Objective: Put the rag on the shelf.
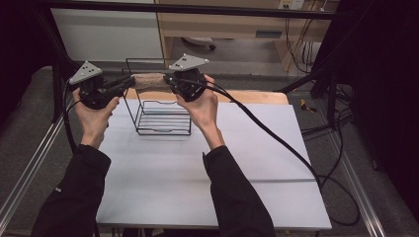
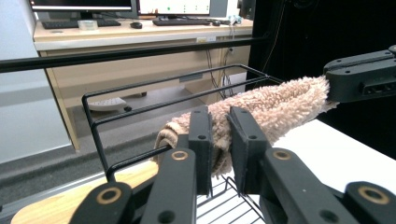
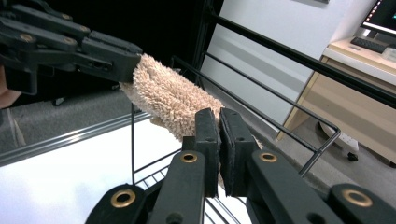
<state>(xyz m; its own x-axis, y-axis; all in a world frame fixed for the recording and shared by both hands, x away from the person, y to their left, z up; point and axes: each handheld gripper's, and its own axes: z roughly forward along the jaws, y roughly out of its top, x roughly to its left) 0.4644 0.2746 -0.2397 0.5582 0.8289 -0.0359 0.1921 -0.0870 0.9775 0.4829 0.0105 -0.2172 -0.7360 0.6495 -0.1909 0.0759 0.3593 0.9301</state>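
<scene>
A beige fluffy towel [image 1: 149, 80] [image 2: 275, 105] [image 3: 168, 100] is stretched level between my two grippers, just above the top of a black wire rack [image 1: 163, 118] [image 2: 98, 140] [image 3: 132, 140]. My left gripper [image 1: 129, 81] [image 2: 219, 135] is shut on the towel's left end, with the pile bunched between its pads. My right gripper [image 1: 168, 80] [image 3: 219, 135] is shut on the other end, its pads nearly touching. Each gripper view shows the other gripper farther off, clamped on the far end of the towel [image 2: 329, 84] [image 3: 126, 58].
The rack stands at the back of a white tabletop [image 1: 197, 177] with a wooden strip [image 1: 257, 96] behind it. A thick black cable [image 1: 276, 138] trails from my right gripper across the table's right side. A dark frame bar and a desk stand beyond.
</scene>
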